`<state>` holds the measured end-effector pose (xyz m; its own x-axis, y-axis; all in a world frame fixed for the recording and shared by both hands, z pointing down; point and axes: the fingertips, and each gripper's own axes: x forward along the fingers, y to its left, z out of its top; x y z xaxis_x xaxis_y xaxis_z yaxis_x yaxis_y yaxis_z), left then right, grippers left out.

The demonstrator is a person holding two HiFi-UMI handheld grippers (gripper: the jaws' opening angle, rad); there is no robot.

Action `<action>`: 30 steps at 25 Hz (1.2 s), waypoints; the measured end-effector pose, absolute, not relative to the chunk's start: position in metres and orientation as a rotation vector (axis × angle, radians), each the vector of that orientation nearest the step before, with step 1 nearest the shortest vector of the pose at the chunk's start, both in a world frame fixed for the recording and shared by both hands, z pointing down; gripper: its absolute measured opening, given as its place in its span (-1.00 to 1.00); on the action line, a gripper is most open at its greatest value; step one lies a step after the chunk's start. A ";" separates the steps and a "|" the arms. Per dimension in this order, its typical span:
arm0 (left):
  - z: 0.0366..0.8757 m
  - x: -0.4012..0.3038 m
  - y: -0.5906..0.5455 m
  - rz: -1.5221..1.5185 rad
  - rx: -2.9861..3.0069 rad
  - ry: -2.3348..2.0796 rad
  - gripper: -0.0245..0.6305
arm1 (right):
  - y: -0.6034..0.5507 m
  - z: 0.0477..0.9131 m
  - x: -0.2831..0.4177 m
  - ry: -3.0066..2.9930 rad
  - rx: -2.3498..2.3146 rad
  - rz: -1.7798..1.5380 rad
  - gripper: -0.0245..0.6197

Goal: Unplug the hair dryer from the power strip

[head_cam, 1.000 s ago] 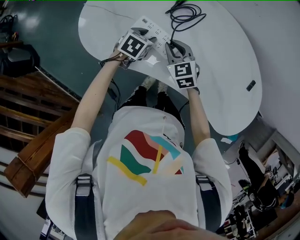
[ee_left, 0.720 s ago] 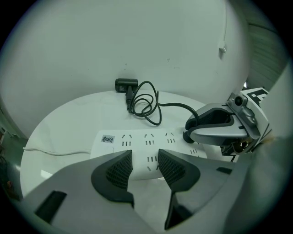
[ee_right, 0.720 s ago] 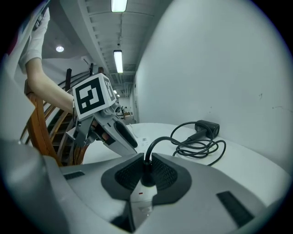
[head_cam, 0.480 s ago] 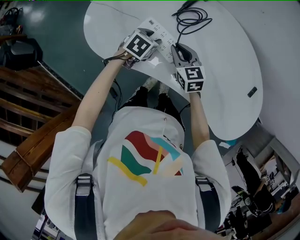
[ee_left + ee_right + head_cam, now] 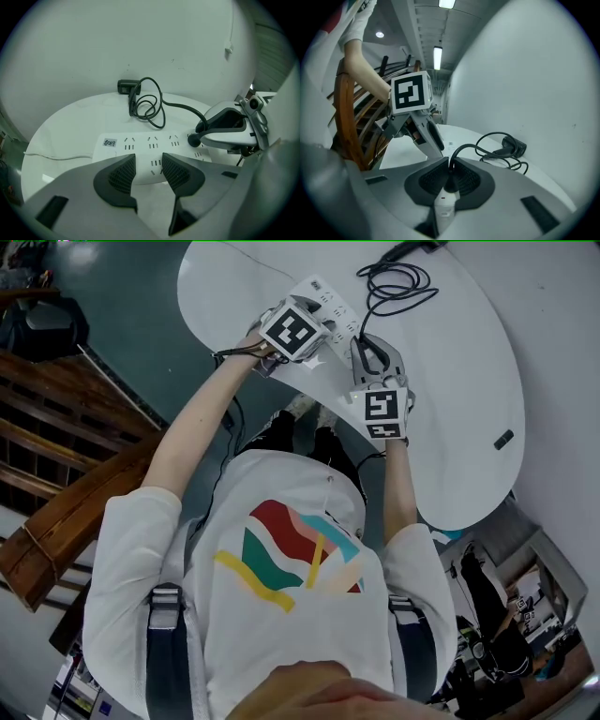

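A white power strip (image 5: 325, 296) (image 5: 140, 143) lies on the white table (image 5: 459, 381). The black hair dryer (image 5: 124, 86) (image 5: 516, 148) rests at the far edge. Its coiled black cable (image 5: 394, 282) (image 5: 150, 105) runs to the plug (image 5: 444, 199) (image 5: 193, 139) at the strip. My right gripper (image 5: 367, 341) (image 5: 450, 176) is closing from the side, with its pads on the plug where the cable leaves it. My left gripper (image 5: 317, 326) (image 5: 149, 164) hangs over the strip's near edge. Its jaws stand apart with nothing between the pads.
A small black object (image 5: 503, 438) lies on the table's right part. A thin white cord (image 5: 56, 157) trails left from the strip. Wooden stair rails (image 5: 66, 474) stand to the left, and floor clutter (image 5: 497, 643) sits at the lower right.
The right gripper has rolled a little about the plug, so its marker cube shows a different tilt. The left gripper has stayed over the strip.
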<state>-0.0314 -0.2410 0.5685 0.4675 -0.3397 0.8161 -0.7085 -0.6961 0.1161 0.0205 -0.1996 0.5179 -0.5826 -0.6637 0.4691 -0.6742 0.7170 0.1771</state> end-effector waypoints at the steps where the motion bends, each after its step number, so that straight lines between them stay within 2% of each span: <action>1: 0.568 -0.032 -0.240 1.126 2.278 -0.875 -0.39 | -0.197 0.519 0.019 -2.391 0.978 -0.031 -0.79; 3: 0.570 -0.031 -0.236 1.168 2.273 -0.875 -0.39 | -0.192 0.509 0.015 -2.441 0.965 -0.046 -0.79; 5: 0.578 -0.030 -0.232 1.241 2.281 -0.863 -0.41 | -0.196 0.455 0.004 -2.626 1.044 -0.013 -0.79; 8: 0.577 -0.030 -0.233 1.224 2.294 -0.886 -0.41 | -0.220 0.388 -0.009 -2.714 1.100 -0.175 -0.79; 21: 0.579 -0.033 -0.232 1.220 2.269 -0.897 -0.41 | -0.208 0.406 -0.006 -2.658 1.038 -0.144 -0.79; 30: 0.581 -0.038 -0.229 1.225 2.261 -0.890 -0.41 | -0.214 0.412 0.032 -2.561 1.143 -0.138 -0.79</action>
<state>-0.0383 -0.2291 0.5810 0.4080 -0.3361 0.8488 -0.7034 -0.7085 0.0575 0.0316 -0.2137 0.4124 -0.6222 -0.7384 0.2600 -0.7063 0.6728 0.2204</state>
